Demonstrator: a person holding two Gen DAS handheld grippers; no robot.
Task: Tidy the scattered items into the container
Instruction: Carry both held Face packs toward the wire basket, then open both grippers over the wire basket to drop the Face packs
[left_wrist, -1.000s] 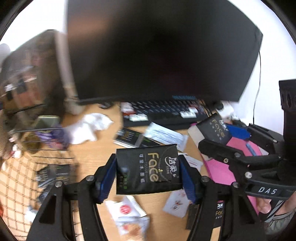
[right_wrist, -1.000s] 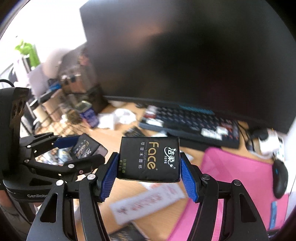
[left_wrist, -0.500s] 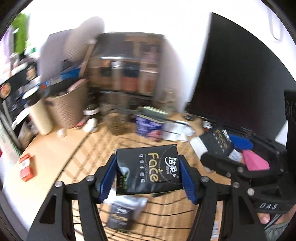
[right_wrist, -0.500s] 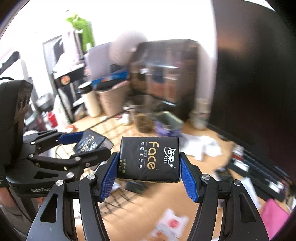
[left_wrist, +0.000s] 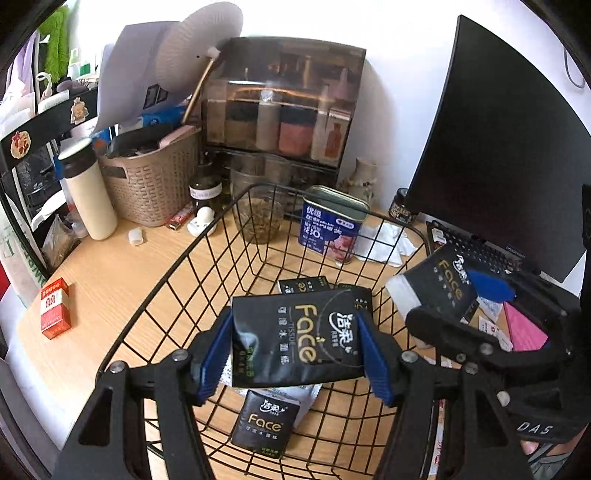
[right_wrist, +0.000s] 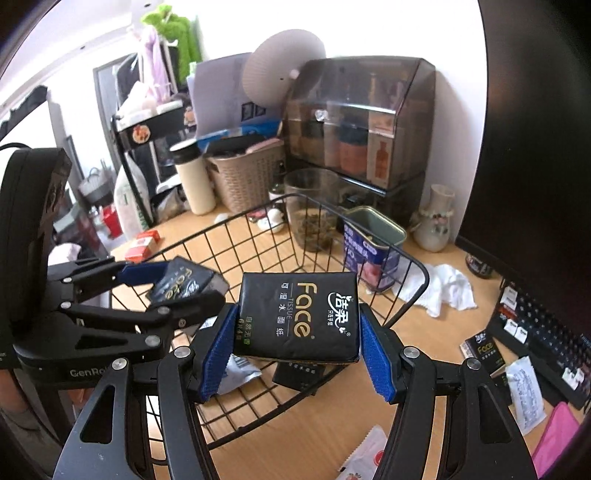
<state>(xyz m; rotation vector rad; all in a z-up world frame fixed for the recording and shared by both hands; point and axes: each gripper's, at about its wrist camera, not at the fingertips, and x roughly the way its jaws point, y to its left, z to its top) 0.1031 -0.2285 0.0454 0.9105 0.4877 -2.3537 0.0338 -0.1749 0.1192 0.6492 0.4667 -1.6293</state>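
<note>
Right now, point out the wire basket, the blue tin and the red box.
wire basket (left_wrist: 177, 262), left wrist view, left rim wire
blue tin (left_wrist: 325, 232), left wrist view, front label
red box (left_wrist: 55, 310), left wrist view, top face

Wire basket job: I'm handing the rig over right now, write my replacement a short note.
Left tongs: shut on a black Face tissue pack, held over the wire basket.
Right tongs: shut on a second Face tissue pack, over the basket's near rim.
Done: several Face packs already lie inside the basket.
Left: drop both packs in, then fetch the Face pack by the keyboard and the white sachets on the desk.
</note>
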